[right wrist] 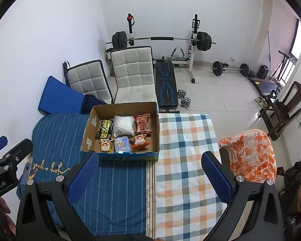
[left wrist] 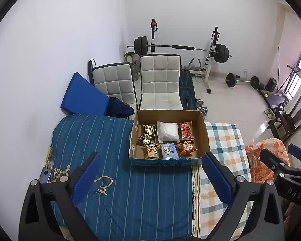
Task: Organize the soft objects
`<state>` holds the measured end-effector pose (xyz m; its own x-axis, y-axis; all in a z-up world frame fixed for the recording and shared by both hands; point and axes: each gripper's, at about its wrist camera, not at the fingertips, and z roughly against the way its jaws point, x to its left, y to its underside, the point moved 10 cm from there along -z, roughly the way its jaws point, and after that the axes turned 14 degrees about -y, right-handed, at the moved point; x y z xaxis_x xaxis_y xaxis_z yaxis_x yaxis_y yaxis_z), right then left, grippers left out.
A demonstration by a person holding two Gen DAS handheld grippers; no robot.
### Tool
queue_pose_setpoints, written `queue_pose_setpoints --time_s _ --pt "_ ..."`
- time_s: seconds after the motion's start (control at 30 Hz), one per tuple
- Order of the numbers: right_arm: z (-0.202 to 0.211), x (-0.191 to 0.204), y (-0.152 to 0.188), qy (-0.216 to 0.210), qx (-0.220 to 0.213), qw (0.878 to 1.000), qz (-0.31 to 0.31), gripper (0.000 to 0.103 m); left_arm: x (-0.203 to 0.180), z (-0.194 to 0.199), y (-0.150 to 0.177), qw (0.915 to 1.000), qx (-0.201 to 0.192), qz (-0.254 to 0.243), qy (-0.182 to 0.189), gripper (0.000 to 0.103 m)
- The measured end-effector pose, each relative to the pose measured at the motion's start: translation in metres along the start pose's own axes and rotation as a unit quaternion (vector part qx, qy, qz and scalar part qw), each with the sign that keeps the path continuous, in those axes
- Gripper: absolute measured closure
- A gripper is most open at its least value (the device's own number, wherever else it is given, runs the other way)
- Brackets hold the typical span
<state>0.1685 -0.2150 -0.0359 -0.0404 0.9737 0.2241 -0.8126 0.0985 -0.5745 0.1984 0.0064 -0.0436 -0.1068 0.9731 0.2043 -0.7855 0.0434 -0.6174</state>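
Cardboard box (left wrist: 202, 132) lies crosswise, packets (left wrist: 167, 150) inside; both hand-held grippers (left wrist: 150, 172) (right wrist: 150, 172) spread, empty.

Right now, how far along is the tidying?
Six soft packets already lie in the cardboard box, among them the white pack. Nothing is in hand: left gripper and right gripper are open. The orange blanket lies outside the box, perhaps left.

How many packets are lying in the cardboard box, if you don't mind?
6 in the cardboard box: black, white, red behind; panda, blue, orange in front. More may hide beneath.
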Motion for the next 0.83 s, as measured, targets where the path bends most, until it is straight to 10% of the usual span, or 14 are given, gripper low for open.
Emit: queue_pose_setpoints --time_s 0.83 --pt "0.0068 0.0026 -0.0034 0.007 -0.006 1.0 0.009 0.0 0.0032 -0.0007 0.003 0.9999 0.003 0.004 -0.009 0.001"
